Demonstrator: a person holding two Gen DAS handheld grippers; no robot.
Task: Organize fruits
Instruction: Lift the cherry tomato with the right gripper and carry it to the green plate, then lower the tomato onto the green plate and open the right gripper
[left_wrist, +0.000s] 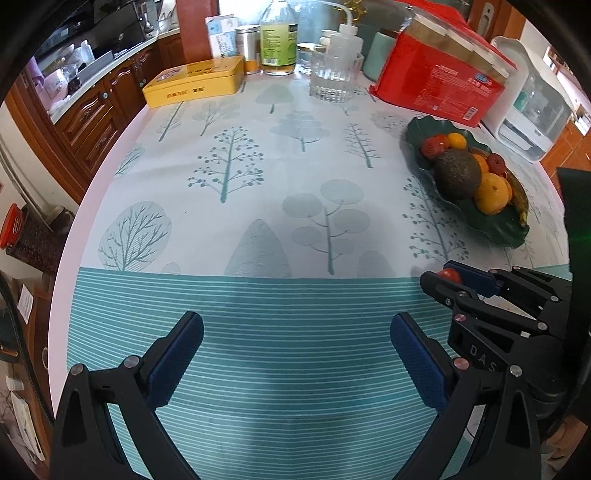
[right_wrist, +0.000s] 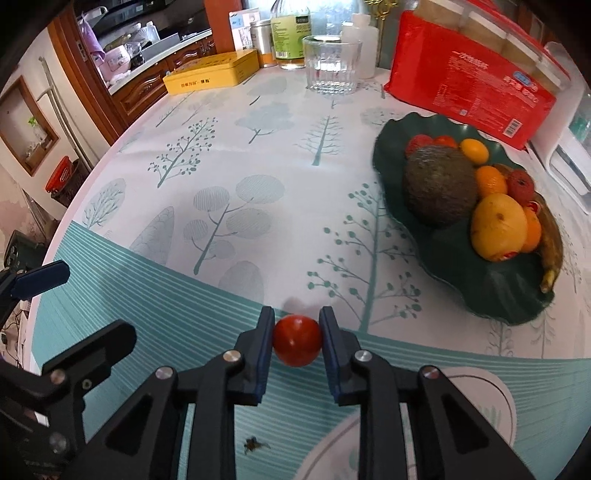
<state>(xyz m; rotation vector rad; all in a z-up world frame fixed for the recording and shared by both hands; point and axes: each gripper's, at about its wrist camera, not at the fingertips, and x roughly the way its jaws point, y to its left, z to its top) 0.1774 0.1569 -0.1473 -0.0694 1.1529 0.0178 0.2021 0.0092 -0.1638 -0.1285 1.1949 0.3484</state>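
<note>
Where the striped teal band of the cloth meets its tree print, a tomato (right_wrist: 296, 339) sits pinched between the blue pads of the right claw (right_wrist: 296, 341), whose fingers (right_wrist: 334, 354) press on it from both sides; whether it is clear of the surface (right_wrist: 229, 122) cannot be told. Ahead and to the right lies a dark green leaf-shaped dish (right_wrist: 491, 288), well apart from the tomato, with bare cloth between them. It carries an avocado (right_wrist: 439, 184), oranges (right_wrist: 498, 225), small red fruits (right_wrist: 521, 184) and a banana (right_wrist: 552, 243) along its far rim. Behind the dish leans a red package (right_wrist: 465, 81), nearly touching its back edge. A clear glass (right_wrist: 332, 64) stands further left at the back, with bottles (right_wrist: 291, 33) and a yellow tin (right_wrist: 214, 72) beyond it. In the left wrist view, the left claw (left_wrist: 295, 354) hangs wide apart over the striped band with nothing between its pads, just beside the right one. A small dark speck (right_wrist: 255, 445) lies on the cloth below the right claw.
</note>
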